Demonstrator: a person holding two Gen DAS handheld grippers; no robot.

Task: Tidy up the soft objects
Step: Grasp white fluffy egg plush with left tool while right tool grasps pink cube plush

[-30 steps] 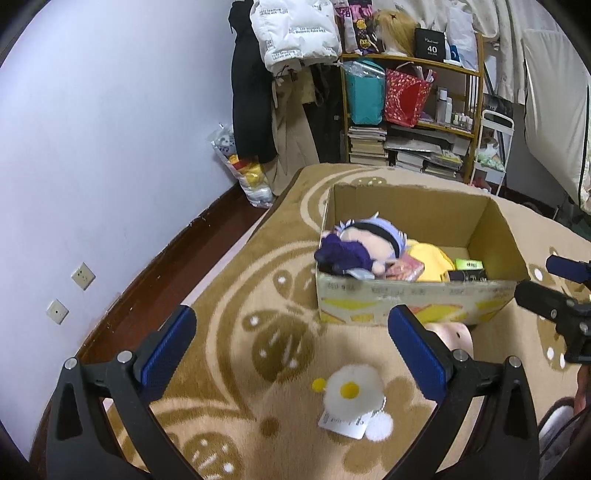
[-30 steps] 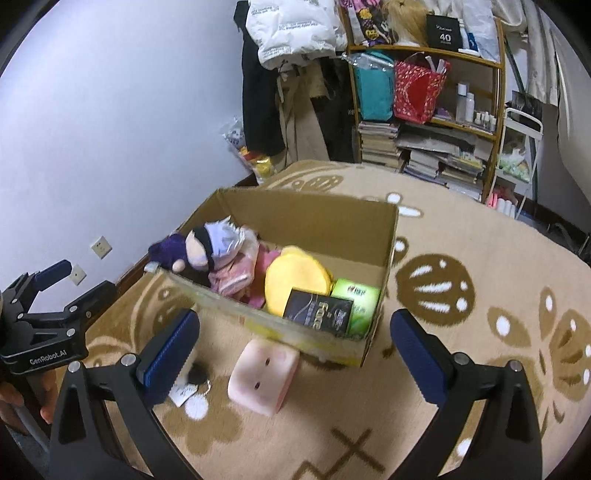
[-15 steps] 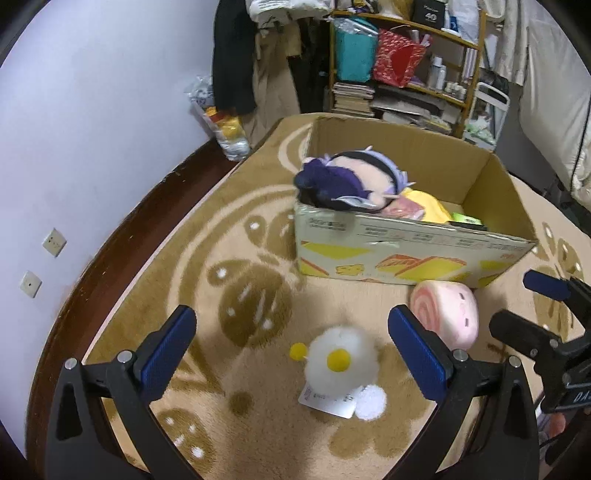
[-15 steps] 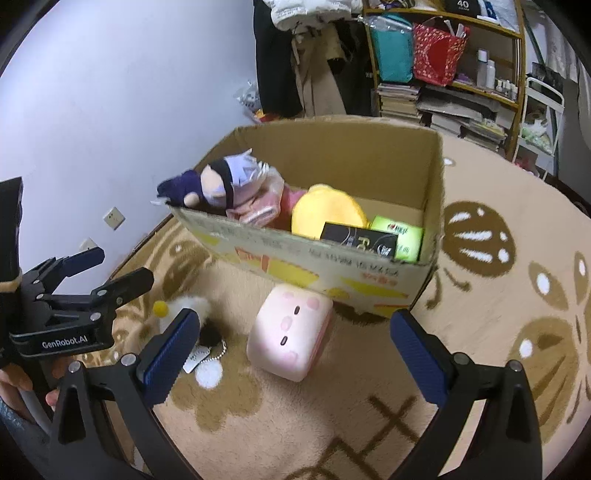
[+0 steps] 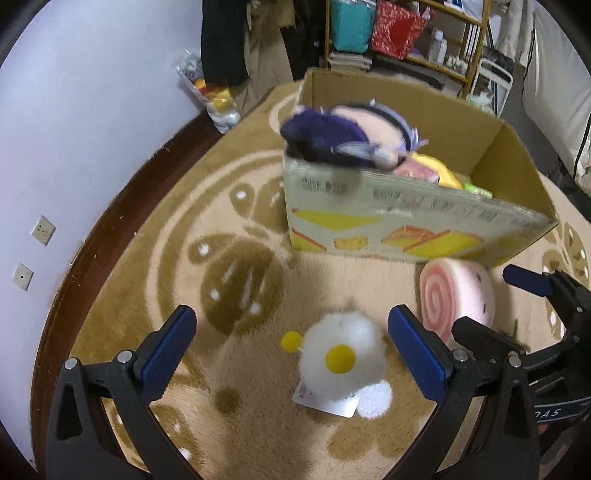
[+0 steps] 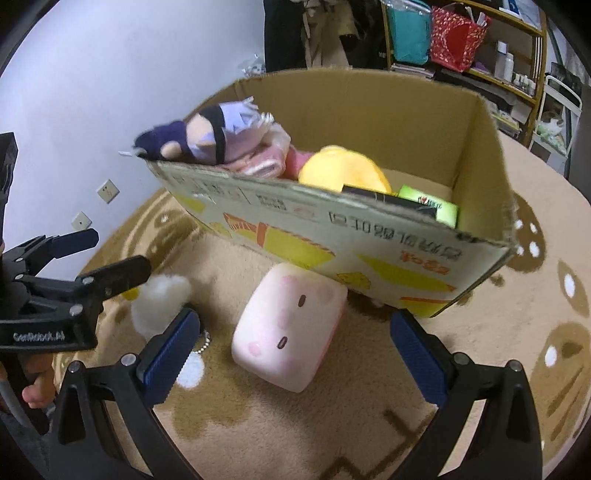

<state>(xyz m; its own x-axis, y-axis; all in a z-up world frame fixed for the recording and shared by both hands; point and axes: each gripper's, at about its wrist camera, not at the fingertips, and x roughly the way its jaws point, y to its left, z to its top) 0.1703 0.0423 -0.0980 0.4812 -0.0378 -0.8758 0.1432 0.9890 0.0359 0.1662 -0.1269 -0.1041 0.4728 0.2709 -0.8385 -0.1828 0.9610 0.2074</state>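
A white fluffy plush with a yellow centre (image 5: 341, 360) and a paper tag lies on the carpet between the spread fingers of my open left gripper (image 5: 291, 354). To its right lies a pink roll-shaped plush (image 5: 456, 295), which shows as a pink block with a face (image 6: 291, 325) between the fingers of my open right gripper (image 6: 293, 350). Neither gripper touches a toy. Behind both stands a cardboard box (image 6: 332, 236) holding a purple-haired doll (image 6: 207, 136), a yellow plush (image 6: 343, 170) and small packets. The white plush (image 6: 160, 301) peeks out behind the left gripper (image 6: 96, 254) in the right wrist view.
The box (image 5: 406, 229) sits on a tan patterned carpet (image 5: 229, 258). A white wall with sockets (image 5: 42, 230) runs along the left. Shelves with bags and books (image 5: 388, 33), hanging clothes and a plastic bag stand behind the box. The right gripper (image 5: 517, 306) shows at the right edge.
Both grippers have lowered and moved forward toward the carpet. The white plush now lies between the left fingers and the pink plush between the right fingers. Both stay open.
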